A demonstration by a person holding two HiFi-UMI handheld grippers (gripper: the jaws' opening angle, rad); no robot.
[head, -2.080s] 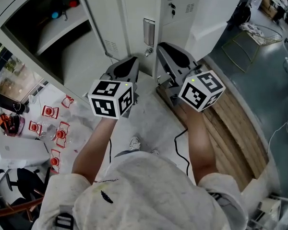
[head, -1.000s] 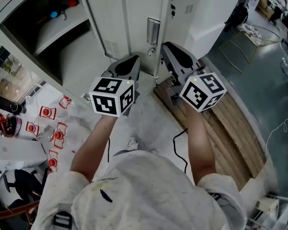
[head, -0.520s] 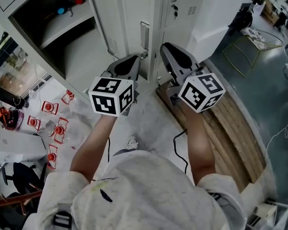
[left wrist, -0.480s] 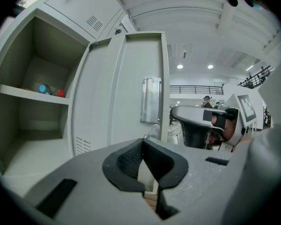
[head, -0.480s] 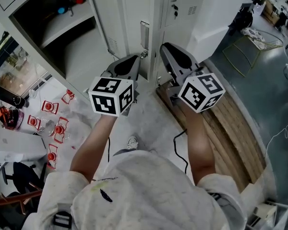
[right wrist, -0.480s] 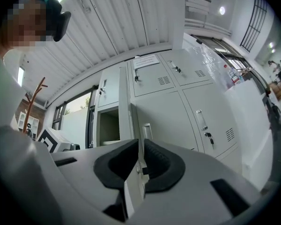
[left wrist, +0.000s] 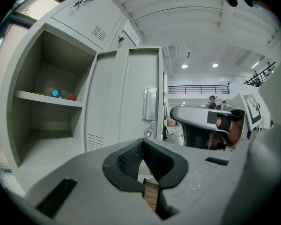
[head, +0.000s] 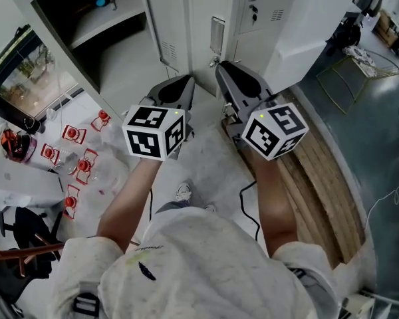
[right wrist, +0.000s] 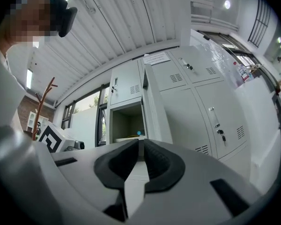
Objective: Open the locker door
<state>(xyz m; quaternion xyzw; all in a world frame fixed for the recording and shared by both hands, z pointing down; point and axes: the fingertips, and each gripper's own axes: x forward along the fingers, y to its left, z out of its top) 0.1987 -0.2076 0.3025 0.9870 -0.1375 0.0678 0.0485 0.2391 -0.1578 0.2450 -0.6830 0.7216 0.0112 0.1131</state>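
Observation:
The grey locker door (head: 199,12) carries a metal handle (head: 217,35) with a key lock just below it. My right gripper (head: 219,66) reaches the door's free edge beneath the handle. In the right gripper view that gripper (right wrist: 140,142) has its pads closed on a thin pale strip, the door edge (right wrist: 152,102). My left gripper (head: 186,80) hovers just left of it, in front of the door, touching nothing. In the left gripper view the left gripper (left wrist: 143,142) is shut and empty, facing the door (left wrist: 131,93) and handle (left wrist: 150,104), with the right gripper (left wrist: 172,112) at the edge.
An open compartment (head: 86,18) to the left has a shelf with small blue and red things (left wrist: 56,93). Closed lockers (right wrist: 210,107) stand to the right. Red-and-white items (head: 73,158) lie on the floor at left, wooden planks (head: 319,171) at right, a black cable (head: 249,191) below.
The head view has swung so the lockers sit further right and lower. The right gripper has shifted slightly left at the door edge. The left gripper has hardly moved.

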